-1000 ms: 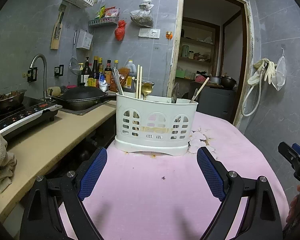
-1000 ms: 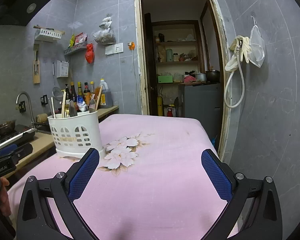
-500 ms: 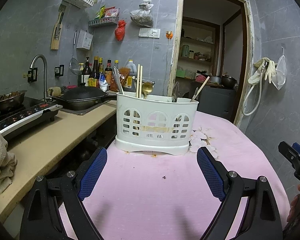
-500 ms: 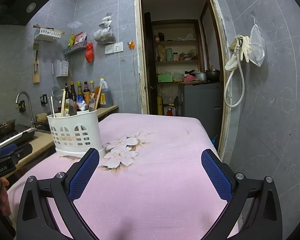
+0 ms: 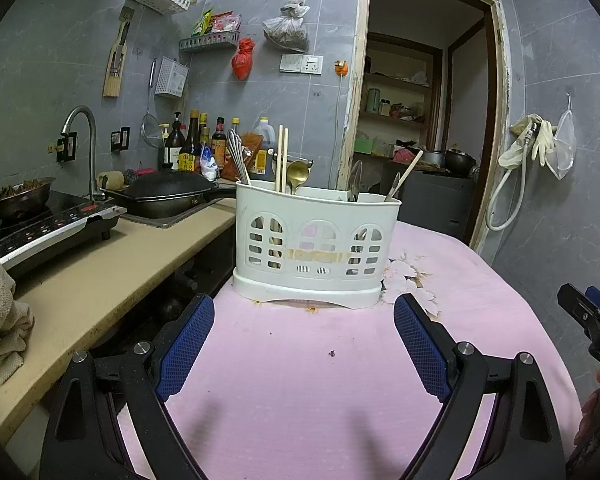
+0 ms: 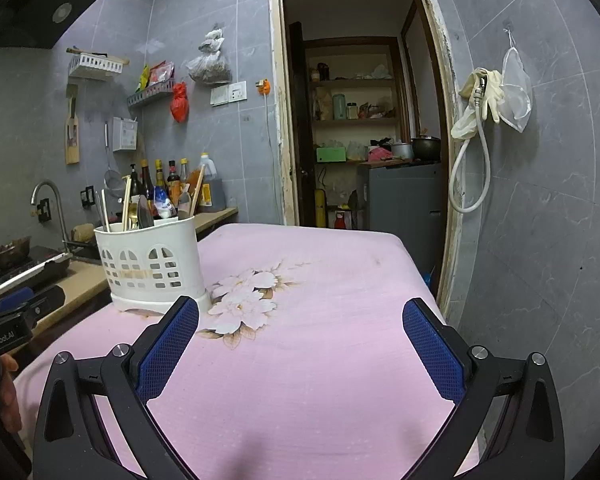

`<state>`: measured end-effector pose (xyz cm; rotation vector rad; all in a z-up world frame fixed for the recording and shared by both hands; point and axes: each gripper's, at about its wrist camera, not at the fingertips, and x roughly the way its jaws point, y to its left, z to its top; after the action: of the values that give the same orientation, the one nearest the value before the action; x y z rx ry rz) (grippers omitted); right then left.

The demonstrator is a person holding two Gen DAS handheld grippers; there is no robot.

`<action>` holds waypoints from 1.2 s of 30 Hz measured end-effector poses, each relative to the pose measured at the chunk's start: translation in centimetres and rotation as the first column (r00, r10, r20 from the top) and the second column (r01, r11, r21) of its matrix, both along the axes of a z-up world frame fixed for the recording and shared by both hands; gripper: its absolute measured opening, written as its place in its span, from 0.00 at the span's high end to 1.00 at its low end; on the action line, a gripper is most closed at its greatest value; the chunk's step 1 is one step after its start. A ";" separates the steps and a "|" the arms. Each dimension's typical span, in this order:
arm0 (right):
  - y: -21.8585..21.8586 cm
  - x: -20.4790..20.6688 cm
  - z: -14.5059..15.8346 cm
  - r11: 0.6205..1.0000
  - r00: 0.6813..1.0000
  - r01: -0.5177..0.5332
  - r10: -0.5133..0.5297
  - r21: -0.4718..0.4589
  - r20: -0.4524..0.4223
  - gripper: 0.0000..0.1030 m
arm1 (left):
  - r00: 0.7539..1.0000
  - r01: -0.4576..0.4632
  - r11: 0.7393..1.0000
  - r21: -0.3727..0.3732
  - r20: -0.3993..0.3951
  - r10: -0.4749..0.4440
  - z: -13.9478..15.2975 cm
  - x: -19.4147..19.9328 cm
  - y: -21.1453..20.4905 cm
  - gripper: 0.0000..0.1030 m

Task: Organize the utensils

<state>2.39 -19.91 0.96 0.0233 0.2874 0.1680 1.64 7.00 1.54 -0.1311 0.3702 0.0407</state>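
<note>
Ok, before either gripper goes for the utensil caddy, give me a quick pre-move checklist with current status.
1. Left gripper open and empty: ok.
2. Right gripper open and empty: ok.
3. White utensil caddy upright on the pink tablecloth: ok.
4. Left gripper lined up with the caddy, bare cloth between them: ok.
5. Chopsticks, gold spoon and the other utensils standing inside the caddy, none lying on the cloth: ok.
6. Which utensils belong in which compartment: cannot tell.
</note>
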 end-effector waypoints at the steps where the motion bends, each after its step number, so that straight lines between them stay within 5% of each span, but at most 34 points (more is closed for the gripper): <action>1: 0.0 0.0 0.0 1.000 1.000 0.000 0.000 -0.001 -0.001 0.00 | 1.000 0.000 1.000 0.001 -0.001 0.000 0.0 0.0 0.0 0.15; 36: 0.1 0.1 -0.3 1.000 1.000 -0.001 0.001 -0.001 -0.016 0.00 | 1.000 -0.005 1.000 0.001 -0.009 0.005 -0.3 0.1 0.4 0.15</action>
<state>2.45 -19.79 0.62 0.0233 0.3038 0.1687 1.77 7.37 1.27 -0.1309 0.3790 0.0462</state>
